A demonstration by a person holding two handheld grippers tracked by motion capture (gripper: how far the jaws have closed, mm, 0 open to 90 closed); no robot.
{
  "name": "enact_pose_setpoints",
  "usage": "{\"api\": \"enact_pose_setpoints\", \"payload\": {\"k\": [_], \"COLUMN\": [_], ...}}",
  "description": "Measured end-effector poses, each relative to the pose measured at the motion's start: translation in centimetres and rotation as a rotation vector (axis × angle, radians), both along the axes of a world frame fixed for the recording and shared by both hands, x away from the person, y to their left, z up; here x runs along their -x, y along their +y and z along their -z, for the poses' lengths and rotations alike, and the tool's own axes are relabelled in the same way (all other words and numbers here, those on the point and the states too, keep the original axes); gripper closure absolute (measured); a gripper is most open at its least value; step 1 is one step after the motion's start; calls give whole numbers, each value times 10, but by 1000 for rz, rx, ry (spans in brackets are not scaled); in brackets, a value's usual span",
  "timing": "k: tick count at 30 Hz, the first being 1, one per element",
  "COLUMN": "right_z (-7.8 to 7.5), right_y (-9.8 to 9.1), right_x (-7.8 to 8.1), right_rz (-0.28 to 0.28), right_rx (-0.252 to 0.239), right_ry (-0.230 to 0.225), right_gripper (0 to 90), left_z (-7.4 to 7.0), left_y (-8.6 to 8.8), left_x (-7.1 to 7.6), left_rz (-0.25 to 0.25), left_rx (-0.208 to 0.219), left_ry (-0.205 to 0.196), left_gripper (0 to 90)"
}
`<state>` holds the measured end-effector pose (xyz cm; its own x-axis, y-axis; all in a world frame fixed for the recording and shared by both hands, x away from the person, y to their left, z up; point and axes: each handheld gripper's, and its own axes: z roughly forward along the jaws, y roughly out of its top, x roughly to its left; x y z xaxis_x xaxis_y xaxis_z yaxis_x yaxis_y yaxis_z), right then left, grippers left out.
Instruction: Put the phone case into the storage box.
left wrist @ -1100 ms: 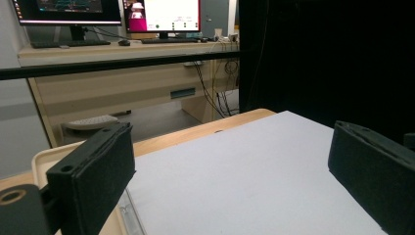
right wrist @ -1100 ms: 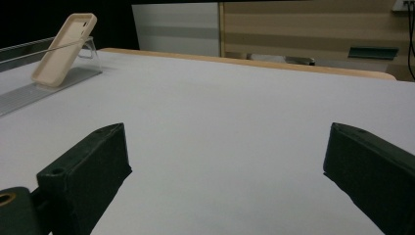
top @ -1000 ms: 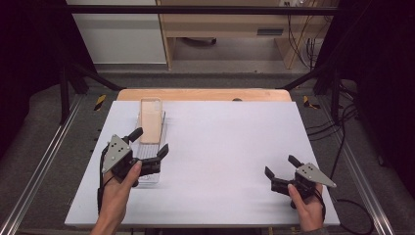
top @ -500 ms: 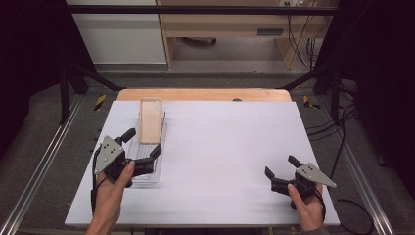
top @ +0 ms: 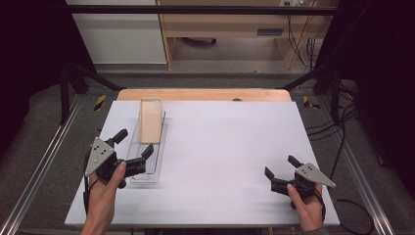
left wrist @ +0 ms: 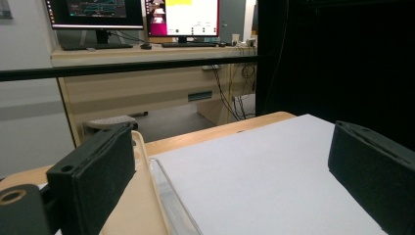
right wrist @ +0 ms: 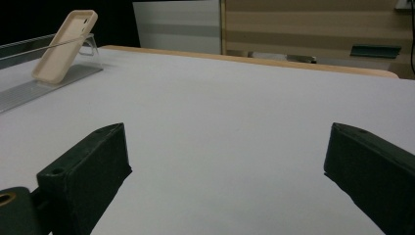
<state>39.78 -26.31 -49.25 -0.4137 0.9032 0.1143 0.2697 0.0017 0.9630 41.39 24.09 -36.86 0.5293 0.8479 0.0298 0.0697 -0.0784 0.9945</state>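
**Desk:** What goes under this one?

**Photographer:** A person's left gripper (top: 131, 147) sits at the near end of a clear plastic tray (top: 147, 171) on a white table (top: 230, 147), jaws spread wide and holding nothing. A beige phone case (top: 150, 120) lies propped on the far half of that tray, tilted up toward the back. From the left gripper view, one pad is over the case's near end (left wrist: 142, 215) and the other stands over bare table, with the tray's clear wall (left wrist: 171, 205) between them.

**Desk:** And the other hand?

**Photographer:** The right gripper (top: 284, 171) rests low at the near right corner, jaws also apart and empty, well away from the tray.

**Desk:** How far along?

**Photographer:** Early, by my reading. Nothing is gripped or lifted; the case is on the tray, untouched as far as I can tell. The grasp itself looks to be what's left.

**Desk:** Room to work?

**Photographer:** Plenty in the middle and on the right, all open white surface. The tray runs near the table's left side, and the left hand is close to the near left corner, so that side is tighter. A wooden strip (top: 205, 94) edges the far side, beyond the case
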Motion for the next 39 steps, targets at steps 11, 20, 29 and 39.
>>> {"api": "enact_pose_setpoints", "payload": {"k": [11, 20, 29, 39], "right_z": [0, -1, -1, -1], "right_y": [1, 0, -1, -1], "right_x": [1, 1, 1, 1], "right_rz": [-2, -9, -7, -8], "right_rx": [0, 1, -1, 1], "right_ry": [-2, -11, -10, -11], "right_gripper": [30, 27, 27, 27], "left_z": [1, 2, 7, 17], "left_y": [20, 31, 40, 56], "left_x": [2, 6, 6, 6], "left_rz": [-30, -48, -57, -85], "left_rx": [13, 8, 3, 5], "left_ry": [-15, -35, -36, -42], "left_gripper": [32, 35, 34, 37]}}
